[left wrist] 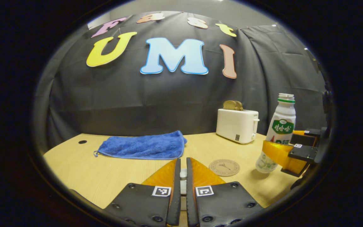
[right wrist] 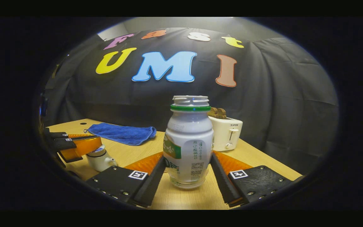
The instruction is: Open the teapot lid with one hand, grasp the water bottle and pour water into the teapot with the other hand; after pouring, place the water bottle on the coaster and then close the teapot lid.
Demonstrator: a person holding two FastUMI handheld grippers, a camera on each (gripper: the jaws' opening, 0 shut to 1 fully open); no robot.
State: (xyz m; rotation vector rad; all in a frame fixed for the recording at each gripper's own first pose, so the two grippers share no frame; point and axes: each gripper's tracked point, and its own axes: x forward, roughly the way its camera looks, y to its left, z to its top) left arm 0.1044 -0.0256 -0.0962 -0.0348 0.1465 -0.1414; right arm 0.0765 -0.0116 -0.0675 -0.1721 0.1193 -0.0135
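Note:
A white water bottle (right wrist: pixel 188 142) with a green neck ring and no cap stands between my right gripper's (right wrist: pixel 188 159) fingers, which press on its lower body. In the left gripper view the same bottle (left wrist: pixel 280 129) leans slightly at the right, held by the right gripper (left wrist: pixel 290 151), its base just beside the round cork coaster (left wrist: pixel 224 167). My left gripper (left wrist: pixel 183 164) is shut on a small white knob (left wrist: pixel 183 176) of the teapot lid. The white teapot (right wrist: pixel 101 160) sits at the left under the left gripper (right wrist: pixel 82 144); whether the lid is raised off it I cannot tell.
A white toaster (left wrist: pixel 237 125) with bread in it stands at the back right by the black cloth wall. A blue towel (left wrist: pixel 143 145) lies at the back of the wooden table (left wrist: pixel 106 176). A small round hole (left wrist: pixel 82 142) sits near the table's far left corner.

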